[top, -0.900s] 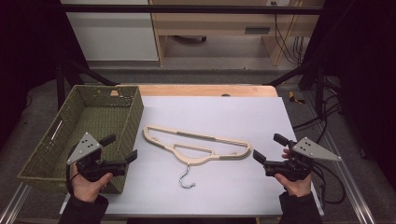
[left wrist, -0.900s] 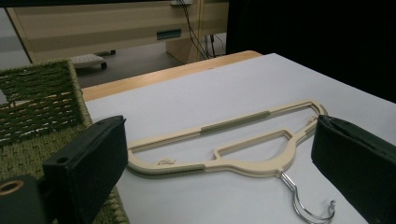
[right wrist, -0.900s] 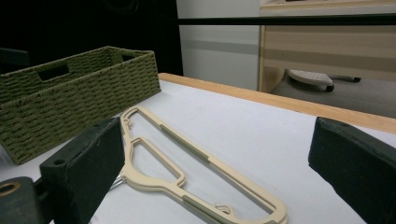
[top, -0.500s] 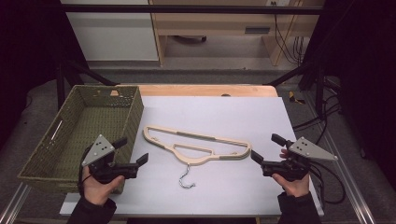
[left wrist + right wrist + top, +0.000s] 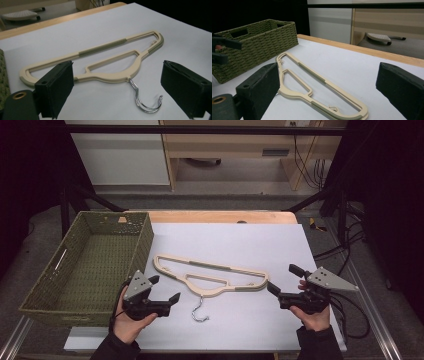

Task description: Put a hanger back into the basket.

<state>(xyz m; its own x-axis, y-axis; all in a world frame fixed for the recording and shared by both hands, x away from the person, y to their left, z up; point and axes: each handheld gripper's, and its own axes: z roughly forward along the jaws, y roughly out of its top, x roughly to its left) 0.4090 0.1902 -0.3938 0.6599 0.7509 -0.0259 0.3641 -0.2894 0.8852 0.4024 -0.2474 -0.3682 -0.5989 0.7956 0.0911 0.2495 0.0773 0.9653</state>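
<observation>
I see the hanger [image 5: 212, 277] flat on the white bench [image 5: 260, 245], right of the basket [image 5: 90, 265]. My left tool [image 5: 167, 290] and right tool [image 5: 281, 282] flank it, both wide open, empty.

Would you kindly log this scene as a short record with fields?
surface: white table
hanger: cream hanger lying flat mid-table, metal hook toward the person
basket: green woven basket at the table's left, nothing visible inside
left tongs: left tongs open, near the hanger's left end, holding nothing
right tongs: right tongs open, by its right end, holding nothing
</observation>
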